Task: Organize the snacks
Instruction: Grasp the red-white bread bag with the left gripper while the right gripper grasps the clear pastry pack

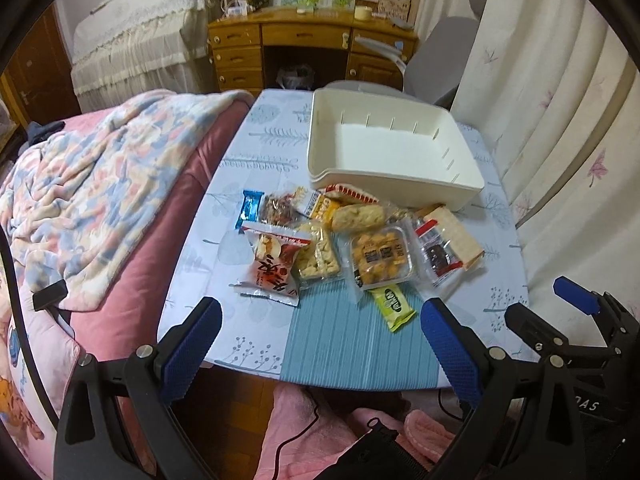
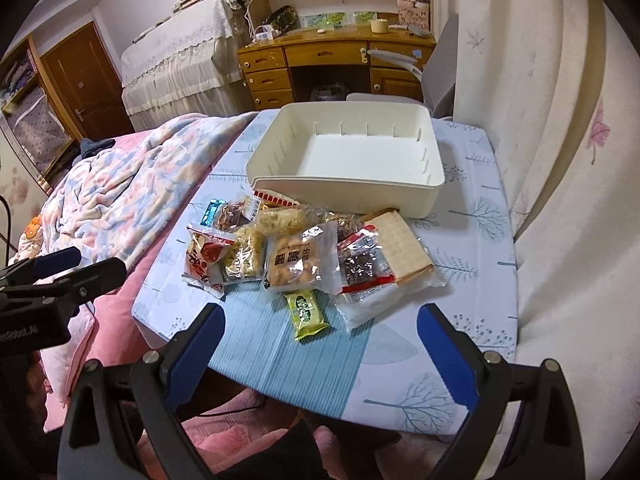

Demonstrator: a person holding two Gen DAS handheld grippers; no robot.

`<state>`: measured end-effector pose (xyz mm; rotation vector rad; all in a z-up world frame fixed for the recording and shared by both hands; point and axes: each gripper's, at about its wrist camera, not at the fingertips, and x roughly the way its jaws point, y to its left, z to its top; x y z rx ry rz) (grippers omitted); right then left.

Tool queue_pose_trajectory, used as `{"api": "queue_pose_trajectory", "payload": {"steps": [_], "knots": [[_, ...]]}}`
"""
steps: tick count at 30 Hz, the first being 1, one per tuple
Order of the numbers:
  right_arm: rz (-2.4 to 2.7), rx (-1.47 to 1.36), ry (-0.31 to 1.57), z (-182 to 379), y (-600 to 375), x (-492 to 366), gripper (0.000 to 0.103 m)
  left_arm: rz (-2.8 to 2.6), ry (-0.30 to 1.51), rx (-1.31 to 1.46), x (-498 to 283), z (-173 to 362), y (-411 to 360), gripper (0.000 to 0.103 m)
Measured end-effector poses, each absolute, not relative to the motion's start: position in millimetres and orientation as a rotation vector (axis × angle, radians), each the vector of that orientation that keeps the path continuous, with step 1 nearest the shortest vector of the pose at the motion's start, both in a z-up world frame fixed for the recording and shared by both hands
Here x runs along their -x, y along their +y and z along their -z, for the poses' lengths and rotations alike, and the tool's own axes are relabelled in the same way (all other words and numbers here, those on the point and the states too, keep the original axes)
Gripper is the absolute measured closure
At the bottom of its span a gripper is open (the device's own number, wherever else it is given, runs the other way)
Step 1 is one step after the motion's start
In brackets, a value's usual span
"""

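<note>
- One white storage bin (image 1: 460, 184), on the far part of the table.
- One table (image 1: 340, 344) with a leaf-print cloth.
- Snack packets, piled near the bin: about eleven can be told apart; the heap overlaps, so the exact total cannot be fixed.
- Among these: one green packet (image 1: 392, 306), nearest; one red-and-white packet (image 1: 272, 268), left; one blue packet (image 1: 251, 206), far left; one clear tray of biscuits (image 1: 380, 258), centre; one cracker pack (image 1: 456, 236), right.
- Two grippers: left gripper (image 1: 320, 344) and right gripper (image 2: 320, 344), two blue-padded fingers each.
</note>
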<state>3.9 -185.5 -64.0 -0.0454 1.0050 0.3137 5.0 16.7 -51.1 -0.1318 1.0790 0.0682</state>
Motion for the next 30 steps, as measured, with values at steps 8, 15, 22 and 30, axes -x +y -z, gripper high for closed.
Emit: {"api": "queue_pose_trajectory", "payload": {"steps": [8,15,22,30], "knots": [[-0.311,-0.051,1.115,89.2,-172.6,-33.1,0.005,-0.086,1.217,0.113,-46.4,91.8,49.4,0.004],[-0.273,-0.234,1.258,124.6,-172.1,-65.2,0.005,-0.047,1.357,0.098,-89.4,141.9,68.8,0.004],[-0.206,-0.504,1.384,168.4,-177.3,-88.3,0.005,-0.011,1.475,0.071,-127.2,190.1,83.9,0.004],[-0.123,-0.811,1.421,217.5,-181.7,-96.2,0.009,0.033,1.561,0.034,-152.0,234.2,94.2,0.004]]}}
